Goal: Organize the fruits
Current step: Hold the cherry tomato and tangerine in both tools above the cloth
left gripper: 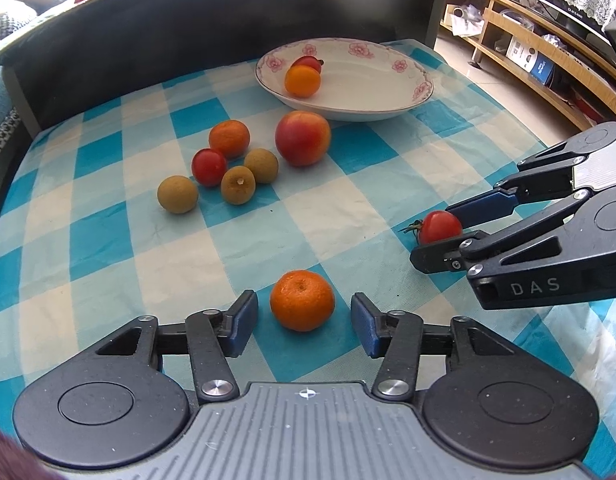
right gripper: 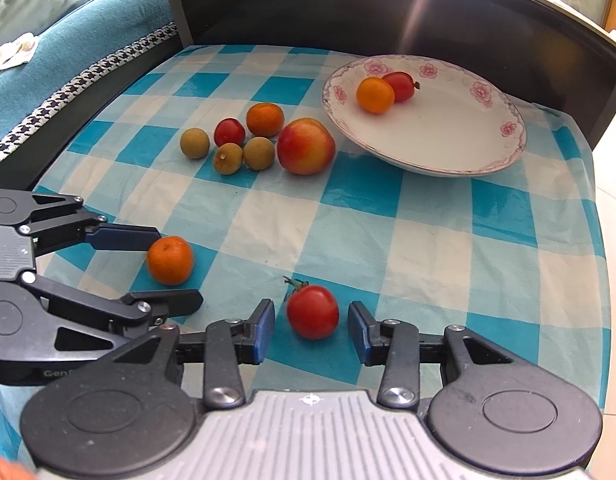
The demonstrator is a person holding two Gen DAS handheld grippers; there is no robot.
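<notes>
Blue-and-white checked cloth [left gripper: 108, 240] over table. Left gripper [left gripper: 304, 316] released, pads either side of a mandarin [left gripper: 302, 300], gaps showing on both sides, not touching; mandarin sitting on cloth at near edge, stem dimple up. Right gripper [right gripper: 311, 322] also released, straddling a tomato [right gripper: 312, 311] with clear gaps; tomato on cloth, near right, long axis roughly upright, green stalk pointing far-left. No earlier view, so only spread jaws noted. White flowered plate [left gripper: 387, 100] at far right, holding a second mandarin [left gripper: 302, 81] with a second tomato [left gripper: 308, 62] touching behind, its stalk pointing right. Just left of plate: apple [left gripper: 302, 138], touching nothing visibly. Cluster further left: third mandarin [left gripper: 229, 138], third tomato [left gripper: 209, 167], three longans [left gripper: 238, 185], packed close, leftmost longan slightly apart. Dark board [left gripper: 148, 40] along far side.
</notes>
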